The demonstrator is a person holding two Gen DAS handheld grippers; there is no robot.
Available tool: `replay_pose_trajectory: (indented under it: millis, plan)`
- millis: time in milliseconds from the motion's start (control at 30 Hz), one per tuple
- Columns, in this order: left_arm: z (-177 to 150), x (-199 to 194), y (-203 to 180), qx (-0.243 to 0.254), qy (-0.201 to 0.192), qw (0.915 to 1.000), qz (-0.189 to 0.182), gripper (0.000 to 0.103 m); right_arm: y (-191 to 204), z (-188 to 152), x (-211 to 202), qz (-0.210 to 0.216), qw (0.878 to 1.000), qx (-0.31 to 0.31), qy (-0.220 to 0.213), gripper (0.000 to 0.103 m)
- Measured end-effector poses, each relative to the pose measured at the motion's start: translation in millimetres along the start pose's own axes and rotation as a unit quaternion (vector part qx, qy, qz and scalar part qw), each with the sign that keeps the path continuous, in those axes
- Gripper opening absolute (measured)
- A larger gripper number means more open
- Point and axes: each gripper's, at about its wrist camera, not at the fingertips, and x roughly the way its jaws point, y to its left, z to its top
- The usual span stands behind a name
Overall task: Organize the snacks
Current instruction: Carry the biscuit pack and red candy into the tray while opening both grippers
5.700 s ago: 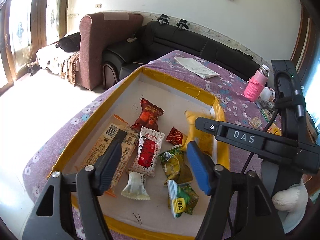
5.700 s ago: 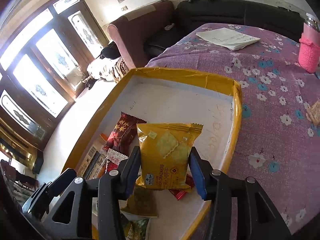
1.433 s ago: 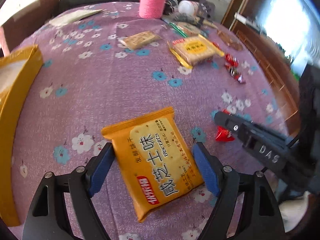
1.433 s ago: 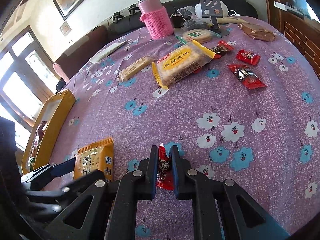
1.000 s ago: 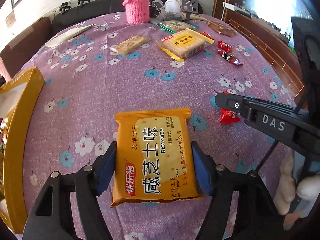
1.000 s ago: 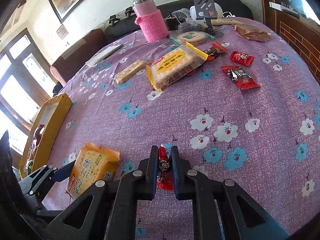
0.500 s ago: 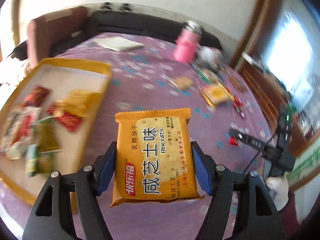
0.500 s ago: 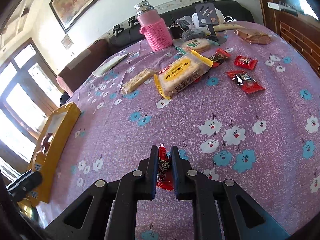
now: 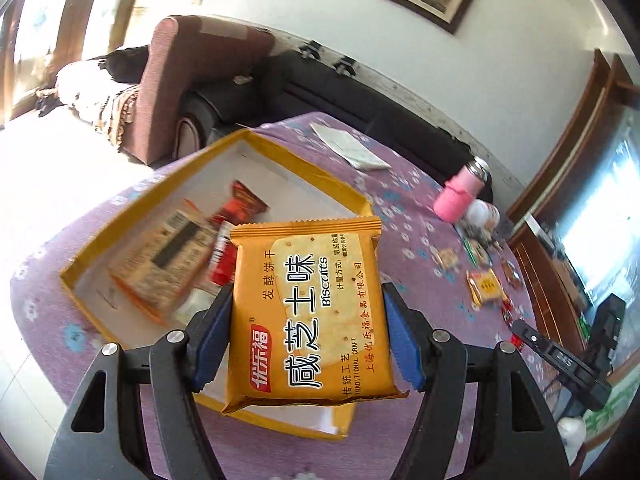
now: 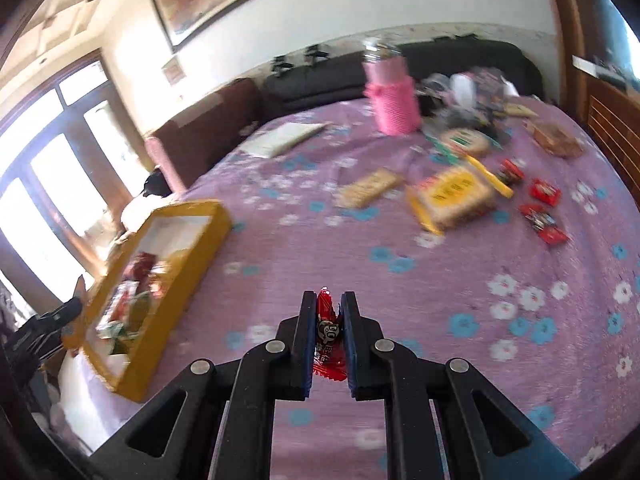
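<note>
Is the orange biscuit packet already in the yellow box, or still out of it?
Out. The orange biscuit packet is clamped in the left gripper, held above the yellow box; other snacks lie inside it.

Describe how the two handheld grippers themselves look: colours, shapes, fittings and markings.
Both are black plastic two-finger tools. The left gripper has angular, triangulated linkage arms with silver pivot screws, and its fingers carry blue pads. The right gripper has the same black linkage, silver screws and narrow fingers edged in blue. From the left wrist view, its black finger bears small pale lettering, unreadable here.
</note>
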Motion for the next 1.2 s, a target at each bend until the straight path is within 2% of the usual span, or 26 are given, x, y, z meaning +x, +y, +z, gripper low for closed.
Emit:
replay_pose_trajectory:
  millis: [133,300,433,667,967,1133,1200]
  plan:
    - [5,-1,16,-0.002,-0.002,0.9998,0.018,0.070,56,7,8,0.050,0.998,-0.035,0.009,0.012]
    - [4,10,23,0.010,0.003,0.9995,0.031,0.070,121,8,44,0.101,0.991,-0.072,0.057,0.012]
    - [1,18,34,0.010,0.007,0.9988,0.048,0.070,160,2,77,0.122,0.984,-0.088,0.091,0.012]
    - [-7,32,44,0.017,0.026,0.9982,0.052,0.070,191,-9,127,0.124,0.978,-0.105,0.128,0.012]
    - [-13,40,37,0.041,0.032,0.9965,0.066,0.070,216,-23,158,0.090,0.975,-0.146,0.139,0.012]
    - [-11,35,38,0.034,0.029,0.9971,0.062,0.070,219,-25,159,0.075,0.975,-0.163,0.128,0.019]
    - [-9,30,38,0.034,0.023,0.9971,0.063,0.070,217,-25,157,0.079,0.977,-0.155,0.125,0.027]
